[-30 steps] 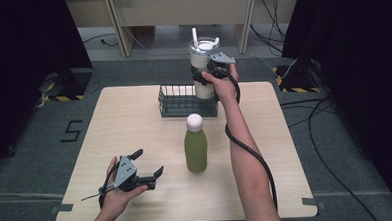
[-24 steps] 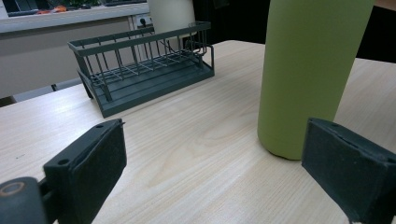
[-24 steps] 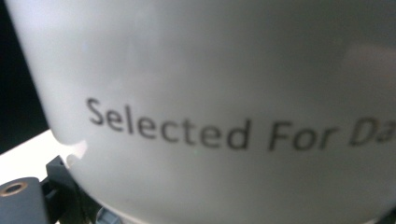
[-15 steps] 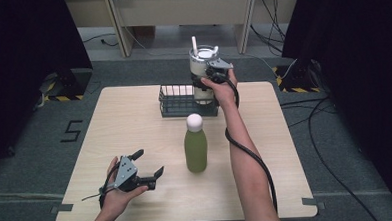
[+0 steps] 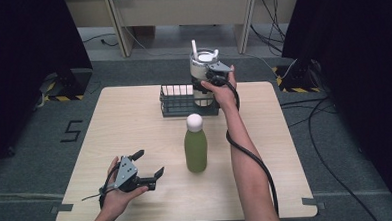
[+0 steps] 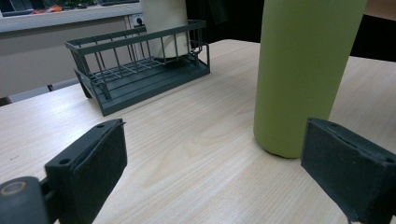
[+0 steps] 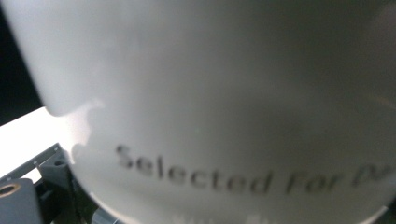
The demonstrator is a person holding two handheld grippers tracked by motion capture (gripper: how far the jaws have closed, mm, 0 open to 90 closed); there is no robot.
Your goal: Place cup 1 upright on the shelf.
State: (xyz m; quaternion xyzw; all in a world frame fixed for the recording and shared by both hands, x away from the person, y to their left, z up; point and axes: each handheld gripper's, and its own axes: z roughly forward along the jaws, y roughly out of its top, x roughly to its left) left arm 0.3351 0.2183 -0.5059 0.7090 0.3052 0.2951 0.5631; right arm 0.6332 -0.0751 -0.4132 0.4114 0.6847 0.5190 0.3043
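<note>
The right gripper [image 5: 208, 81] has its fingers clamped around a white tumbler [image 5: 201, 70], which stands at the right end of a dark wire basket [image 5: 184, 105]. In the right gripper view the cup's pale wall [image 7: 224, 93] sits right against the camera, blurred, with grey lettering reading "Selected For" across it. A white straw [image 5: 193, 46] rises from the tumbler's lid at about 11 o'clock. The basket sits near the far edge of the bench [image 5: 134, 128], at roughly 12 o'clock from its middle. The person's right forearm reaches across the bench to it, a black cable trailing along the arm.

The left gripper [image 5: 147, 165] rests in the person's left hand at the near left of the bench, about 7 o'clock from the middle. Its fingers [image 6: 95, 161] are spread apart with nothing between them, pointing toward 3 o'clock. Just past them, near but not touching, stands a green bottle [image 5: 195, 148] with a round white cap, upright close to the middle of the bench. In the left gripper view the bottle [image 6: 303, 70] stands at 1 o'clock, and the basket [image 6: 140, 70] lies farther off at 11 o'clock with the tumbler's base inside it.
</note>
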